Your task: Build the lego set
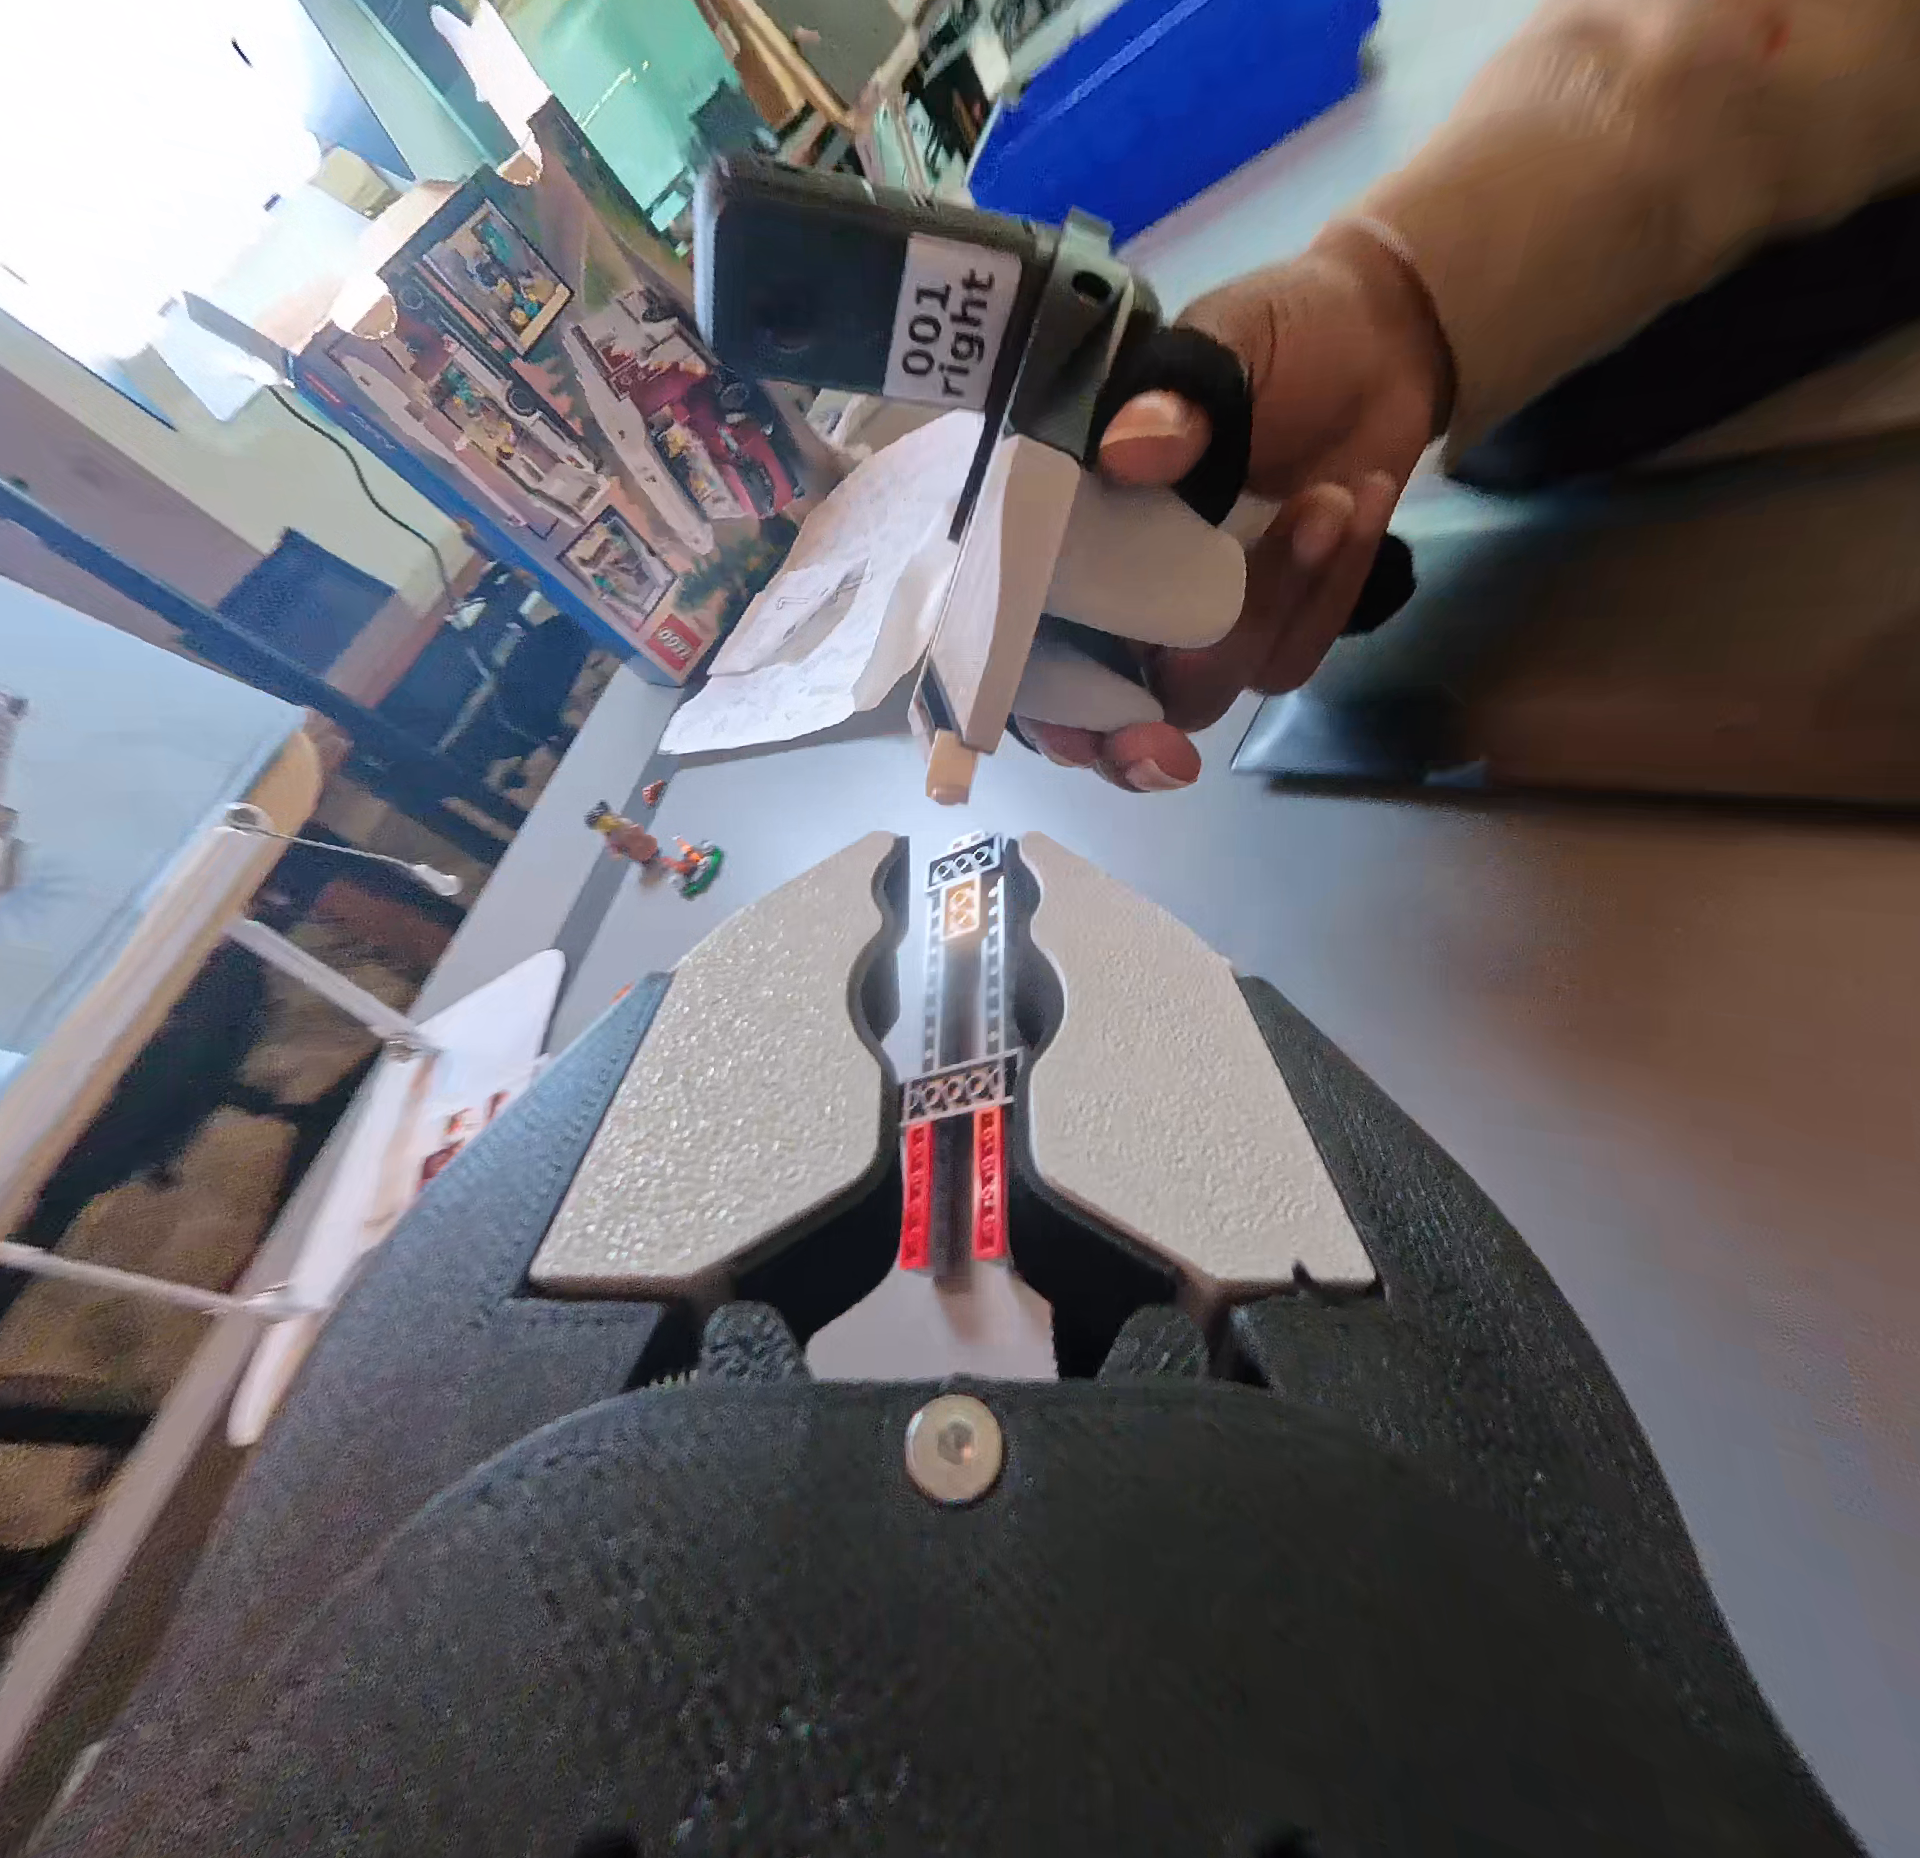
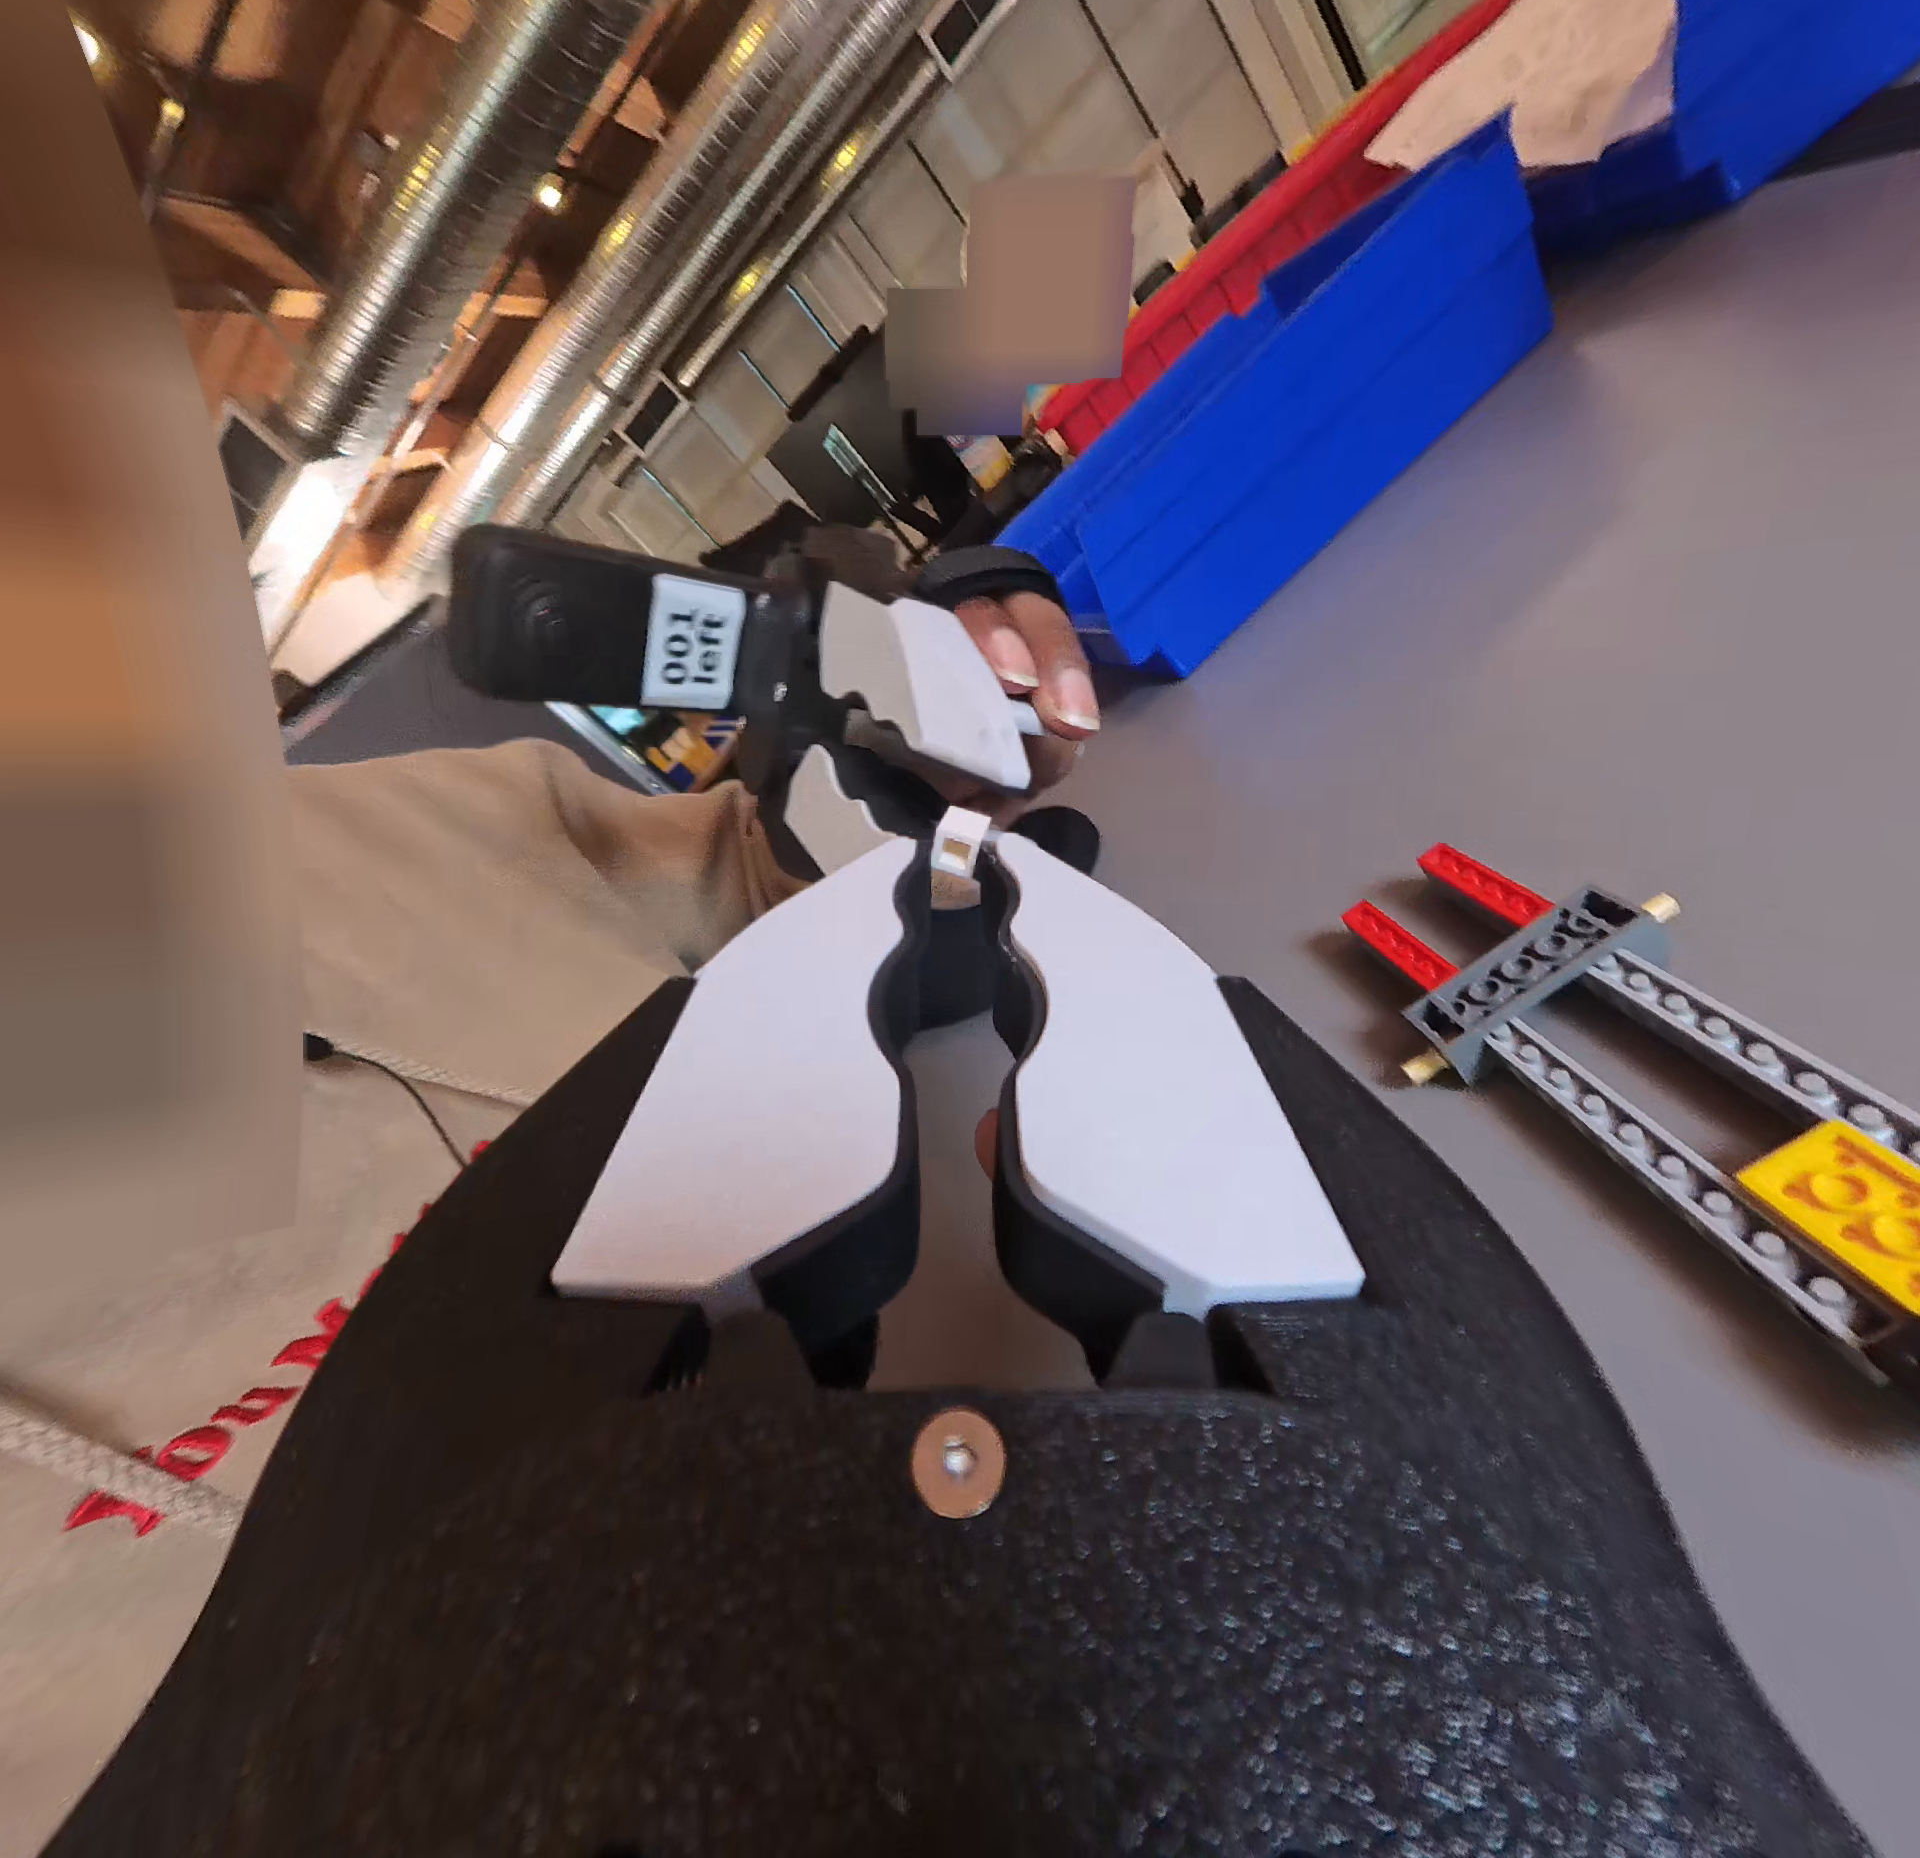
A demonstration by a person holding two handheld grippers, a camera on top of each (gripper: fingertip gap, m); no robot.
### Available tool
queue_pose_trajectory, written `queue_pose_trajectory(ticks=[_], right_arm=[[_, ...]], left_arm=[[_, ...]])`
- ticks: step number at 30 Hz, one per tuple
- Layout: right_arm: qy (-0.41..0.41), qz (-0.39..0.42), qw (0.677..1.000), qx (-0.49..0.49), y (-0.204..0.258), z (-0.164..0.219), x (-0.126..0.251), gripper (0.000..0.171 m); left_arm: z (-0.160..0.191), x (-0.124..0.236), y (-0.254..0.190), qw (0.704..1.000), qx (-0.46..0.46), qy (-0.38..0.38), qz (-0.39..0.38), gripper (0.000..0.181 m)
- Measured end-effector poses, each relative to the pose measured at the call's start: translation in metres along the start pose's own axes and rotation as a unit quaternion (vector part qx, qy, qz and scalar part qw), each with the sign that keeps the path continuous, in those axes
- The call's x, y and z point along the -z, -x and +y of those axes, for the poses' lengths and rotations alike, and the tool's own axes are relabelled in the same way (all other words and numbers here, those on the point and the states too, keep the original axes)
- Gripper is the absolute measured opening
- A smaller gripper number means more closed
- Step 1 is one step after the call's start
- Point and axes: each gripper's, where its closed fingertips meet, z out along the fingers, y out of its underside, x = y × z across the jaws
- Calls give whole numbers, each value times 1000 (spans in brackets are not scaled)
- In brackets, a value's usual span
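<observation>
Left wrist view: over a grey desk (image 1: 1351,977), I am looking through my left tool (image 1: 958,852), its jaws slightly apart and holding nothing, at the light, rigid lego frame (image 1: 961,1029) lying flat.

Right wrist view: my right tool (image 2: 956,863) is pinching a small white brick (image 2: 957,850) at its tips; the frame is lying beside it, best gripped across its side rails.

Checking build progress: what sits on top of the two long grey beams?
On the long grey beams: a dark grey studded cross brick near the red beams, and a yellow plate. The far end runs out of frame; the left claw partly hides it.
</observation>
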Motion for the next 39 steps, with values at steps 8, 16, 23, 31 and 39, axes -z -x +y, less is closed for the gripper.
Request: queue_pose_trajectory(ticks=[8,16,23,31,39], right_arm=[[-11,-114,993,-31,30,0,-2,9],[-2,-127,991,-35,33,5,-5,8],[4,-110,994,-30,28,7,-5,8],[-3,-73,997,-20,18,5,-3,4],[26,-4,995,98,10,9,0,12]], left_arm=[[-33,10,-9,988,88,-115,53,17],[-37,12,-12,989,65,-122,48,9],[-34,11,-12,992,51,-109,46,9],[-33,13,-10,992,48,-106,45,8],[-26,12,-10,992,69,-90,58,8]])
